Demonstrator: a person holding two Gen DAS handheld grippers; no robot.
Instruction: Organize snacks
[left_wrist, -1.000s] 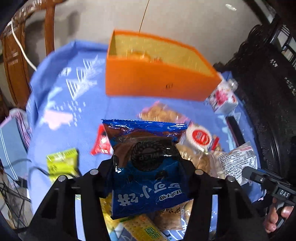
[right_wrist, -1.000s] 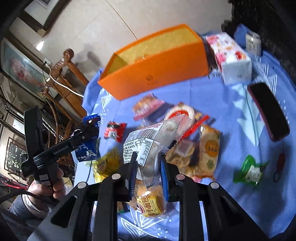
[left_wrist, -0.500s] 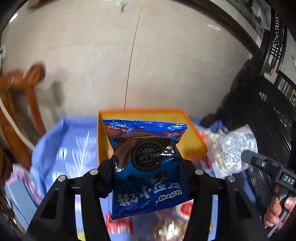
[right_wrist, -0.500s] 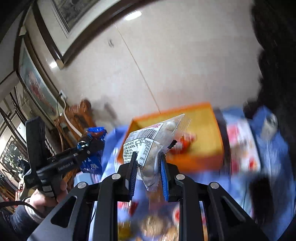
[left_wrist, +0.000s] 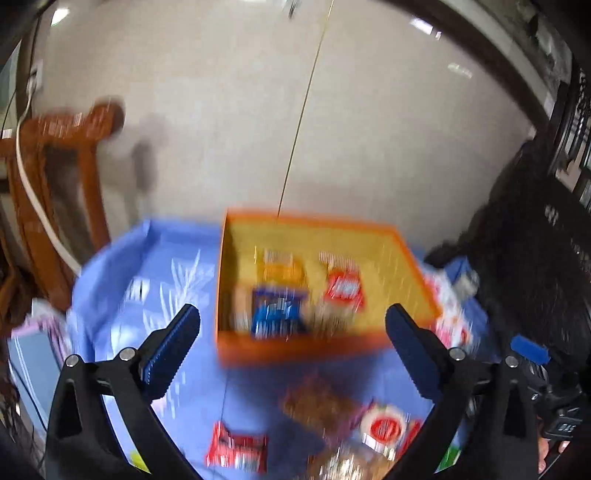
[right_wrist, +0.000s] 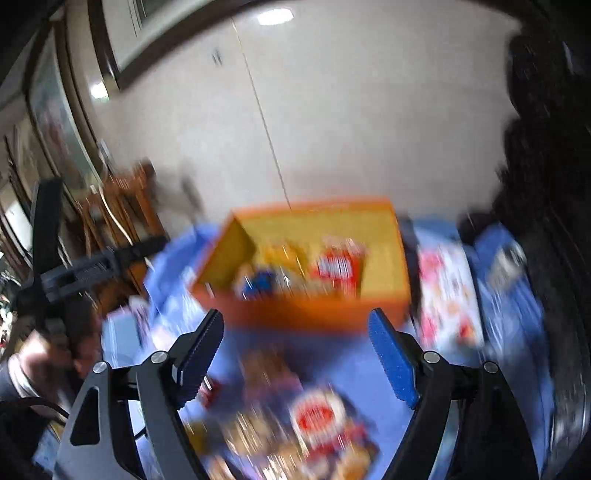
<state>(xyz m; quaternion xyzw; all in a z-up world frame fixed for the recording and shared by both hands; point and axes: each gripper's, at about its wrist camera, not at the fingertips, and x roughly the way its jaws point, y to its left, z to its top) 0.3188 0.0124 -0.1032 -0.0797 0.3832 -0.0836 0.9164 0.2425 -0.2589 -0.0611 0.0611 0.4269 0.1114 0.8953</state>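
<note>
An orange box (left_wrist: 417, 273) stands at the far side of the blue-clothed table and also shows in the right wrist view (right_wrist: 314, 314). Inside it lie a blue cookie bag (left_wrist: 279, 314), a red-and-white packet (left_wrist: 345, 290) and a yellow packet (left_wrist: 282, 267). My left gripper (left_wrist: 291, 347) is open and empty, in front of the box. My right gripper (right_wrist: 295, 350) is open and empty, also in front of the box. Both views are blurred by motion. Loose snacks lie near me: a red packet (left_wrist: 236, 448) and a round red-and-white snack (left_wrist: 384, 428).
A white floral tissue pack (right_wrist: 447, 291) lies right of the box. A wooden chair (left_wrist: 55, 192) stands at the left beyond the table. Dark carved furniture (left_wrist: 535, 240) rises at the right. The left hand and its gripper show in the right wrist view (right_wrist: 66, 273).
Both grippers have opened. The blue cookie bag and the clear packet have left their jaws; the blue bag now lies in the orange box. Both cameras tilted down toward the box.
</note>
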